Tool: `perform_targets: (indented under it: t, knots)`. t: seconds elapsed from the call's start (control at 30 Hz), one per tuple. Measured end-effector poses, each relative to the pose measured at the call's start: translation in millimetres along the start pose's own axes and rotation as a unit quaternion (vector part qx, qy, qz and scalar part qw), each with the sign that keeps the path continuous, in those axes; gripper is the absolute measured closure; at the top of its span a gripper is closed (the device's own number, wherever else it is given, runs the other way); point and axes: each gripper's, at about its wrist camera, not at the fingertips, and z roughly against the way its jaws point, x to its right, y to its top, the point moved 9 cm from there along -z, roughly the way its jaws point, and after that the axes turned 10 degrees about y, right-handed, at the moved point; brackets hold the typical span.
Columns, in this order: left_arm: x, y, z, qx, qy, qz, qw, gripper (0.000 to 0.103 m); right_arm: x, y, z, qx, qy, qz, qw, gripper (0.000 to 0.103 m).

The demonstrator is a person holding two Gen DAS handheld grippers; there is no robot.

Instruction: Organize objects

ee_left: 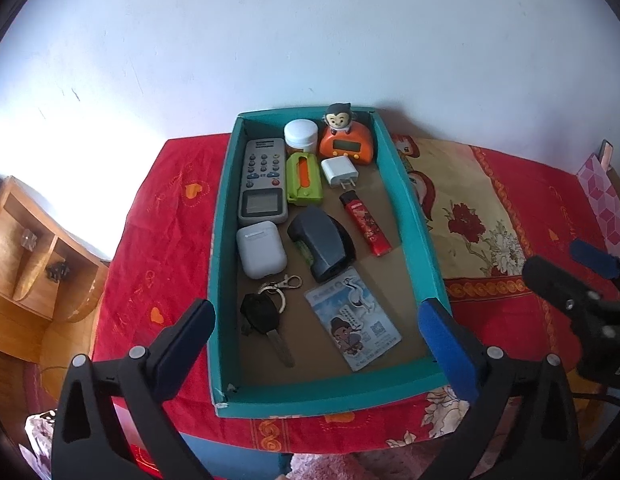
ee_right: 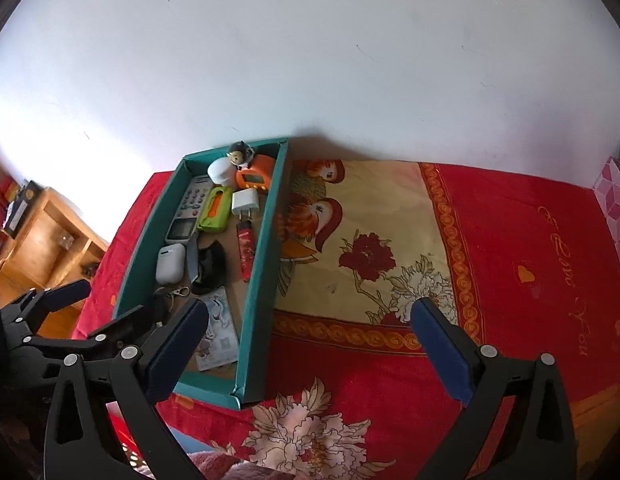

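A teal cardboard box (ee_left: pixel 414 216) sits on a red floral cloth and holds a grey remote (ee_left: pixel 262 180), white jar (ee_left: pixel 301 133), orange monkey clock (ee_left: pixel 346 142), green case (ee_left: pixel 305 179), white charger (ee_left: pixel 339 172), red lighter (ee_left: pixel 365 224), white earbud case (ee_left: pixel 261 255), dark stapler-like object (ee_left: pixel 322 246), car key (ee_left: pixel 266 316) and a card (ee_left: pixel 354 318). My left gripper (ee_left: pixel 316 340) is open and empty, above the box's near end. My right gripper (ee_right: pixel 310 344) is open and empty, over the cloth right of the box (ee_right: pixel 258 304).
A wooden shelf unit (ee_left: pixel 26 240) stands at the left beyond the cloth's edge. A pink patterned box (ee_left: pixel 602 196) stands at the far right. A white wall rises right behind the teal box. The red cloth (ee_right: pixel 510 280) stretches to the right.
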Motion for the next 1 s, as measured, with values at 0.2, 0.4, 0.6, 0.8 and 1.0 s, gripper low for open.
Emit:
perform_targets:
  t: [0.2, 0.4, 0.6, 0.8, 1.0]
  knots:
    - [5, -1, 1, -0.003, -0.011, 0.007, 0.9999, 0.0, 5, -2, 0, 0.003, -0.007, -0.005, 1.0, 0.0]
    - [3, 0, 2, -0.004, -0.018, 0.02, 0.9996, 0.0, 7, -2, 1, 0.003, -0.011, -0.009, 1.0, 0.0]
    - [3, -1, 0, -0.009, -0.015, 0.02, 0.9996, 0.0, 8, -3, 1, 0.002, -0.012, -0.011, 1.0, 0.0]
    - [-1, -2, -5, -0.019, -0.003, 0.025, 0.9995, 0.0, 8, -3, 0, 0.002, -0.014, -0.009, 1.0, 0.0]
    - [-1, -3, -5, -0.02, -0.002, 0.023, 0.9995, 0.0, 12, -5, -2, -0.002, -0.016, -0.012, 1.0, 0.0]
